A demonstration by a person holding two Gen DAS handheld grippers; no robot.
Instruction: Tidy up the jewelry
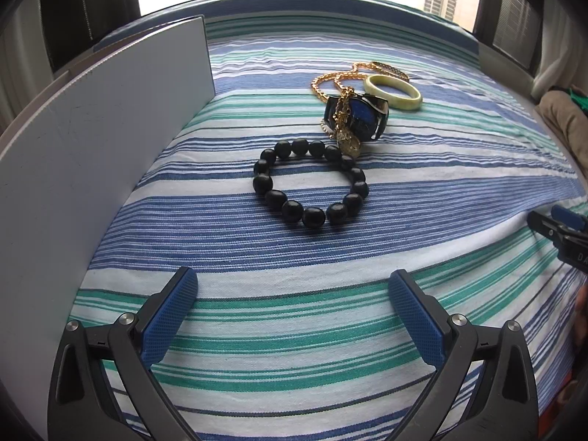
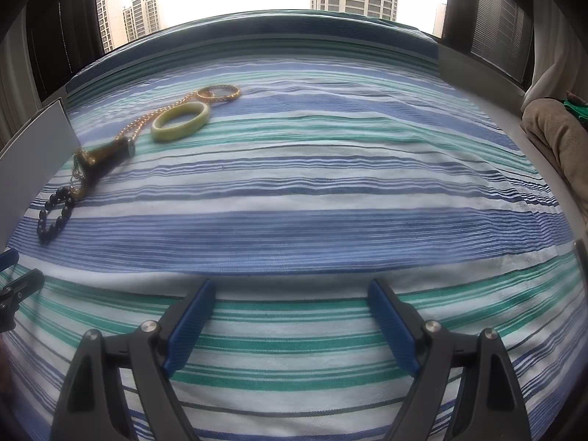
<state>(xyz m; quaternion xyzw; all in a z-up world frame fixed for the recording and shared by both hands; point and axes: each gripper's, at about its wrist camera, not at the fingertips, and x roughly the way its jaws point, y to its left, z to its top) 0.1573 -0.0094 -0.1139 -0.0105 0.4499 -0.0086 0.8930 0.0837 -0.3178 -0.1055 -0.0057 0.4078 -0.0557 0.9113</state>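
Observation:
On the striped cloth lies a black bead bracelet (image 1: 310, 183), straight ahead of my open left gripper (image 1: 292, 281). Behind it sit a dark watch (image 1: 362, 115) with a gold chain (image 1: 332, 84) draped over it, a pale green bangle (image 1: 392, 92) and a gold bangle (image 1: 391, 68). In the right wrist view the same pieces lie far left: bead bracelet (image 2: 55, 213), watch (image 2: 106, 158), green bangle (image 2: 180, 121), gold bangle (image 2: 219, 93). My right gripper (image 2: 292, 290) is open over bare cloth, holding nothing.
A white box wall (image 1: 92, 154) stands upright on the left, also seen as the white box (image 2: 33, 147). The right gripper's tip shows as a dark finger (image 1: 562, 228). A beige cushion (image 2: 558, 139) lies at the right edge. A window with towers is behind.

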